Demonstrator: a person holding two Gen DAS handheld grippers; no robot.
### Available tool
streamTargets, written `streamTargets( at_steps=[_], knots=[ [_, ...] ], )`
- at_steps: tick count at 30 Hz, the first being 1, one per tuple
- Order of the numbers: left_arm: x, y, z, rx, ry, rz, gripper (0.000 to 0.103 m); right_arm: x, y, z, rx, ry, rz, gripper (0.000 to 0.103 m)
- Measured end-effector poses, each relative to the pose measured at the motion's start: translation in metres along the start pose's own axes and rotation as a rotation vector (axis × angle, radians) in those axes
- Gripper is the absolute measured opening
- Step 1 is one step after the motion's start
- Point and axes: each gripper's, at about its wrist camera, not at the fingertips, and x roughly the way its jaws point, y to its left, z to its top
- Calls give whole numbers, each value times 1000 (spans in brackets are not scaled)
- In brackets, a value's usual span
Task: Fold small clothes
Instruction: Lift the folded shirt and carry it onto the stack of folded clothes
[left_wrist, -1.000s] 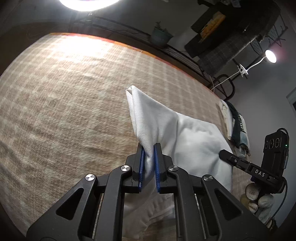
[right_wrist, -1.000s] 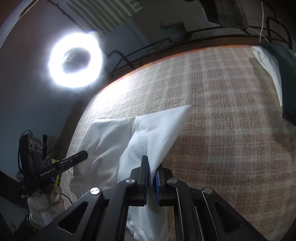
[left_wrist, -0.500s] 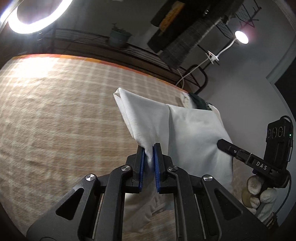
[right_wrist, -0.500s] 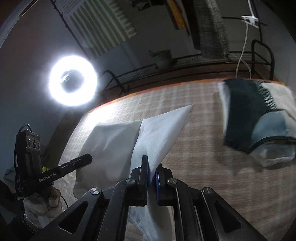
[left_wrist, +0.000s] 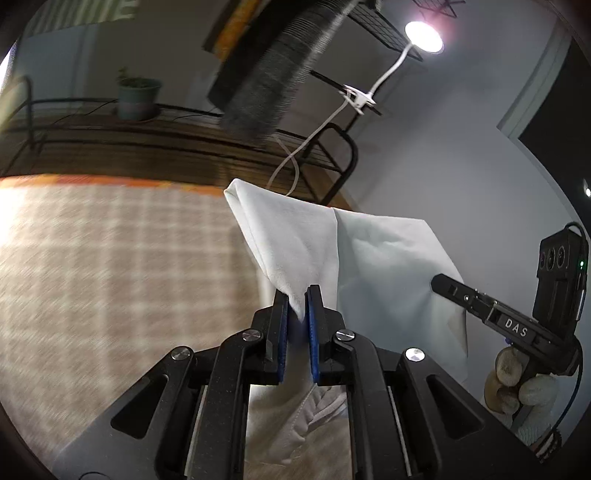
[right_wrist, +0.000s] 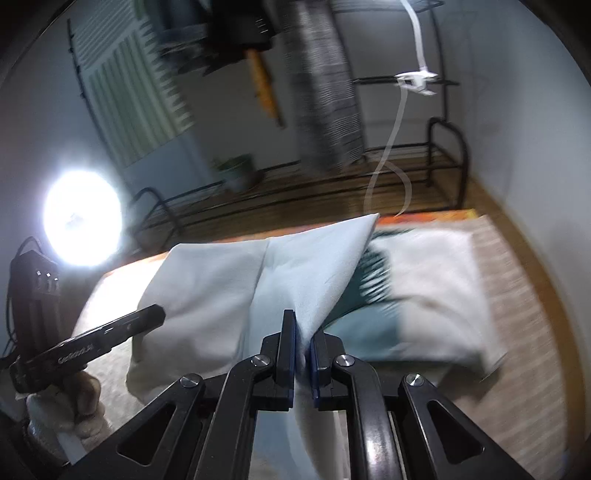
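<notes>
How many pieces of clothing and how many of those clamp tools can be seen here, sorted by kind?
White garment, held up by both clamps: 1
Teal and white garment, lying on the checked cloth: 1
Handheld grippers, left gripper and right gripper: 2
Total: 4

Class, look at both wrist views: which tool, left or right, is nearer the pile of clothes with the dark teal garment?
Right. The right tool grips the white cloth with the teal pile just beyond; the left tool holds the cloth's far side.
</notes>
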Motion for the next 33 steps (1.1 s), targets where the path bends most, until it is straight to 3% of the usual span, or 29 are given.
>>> streamTargets(
  at_steps=[10,18,23,25,33],
  knots=[
    [84,-41,36,53,-8,16,7,22,-84,54,12,-52,-102,4],
    [120,-35,31,72,18,85,7,62,-115,53,1,-10,-139,4],
    [124,-30,27,89,27,152,8,82,-124,45,-18,27,-245,4],
    [121,-30,26,100,15,176,8,84,-127,45,-15,33,-274,11],
    [81,-32,26,112,-32,178,8,55,-116,46,-13,-7,-283,12]
  ],
)
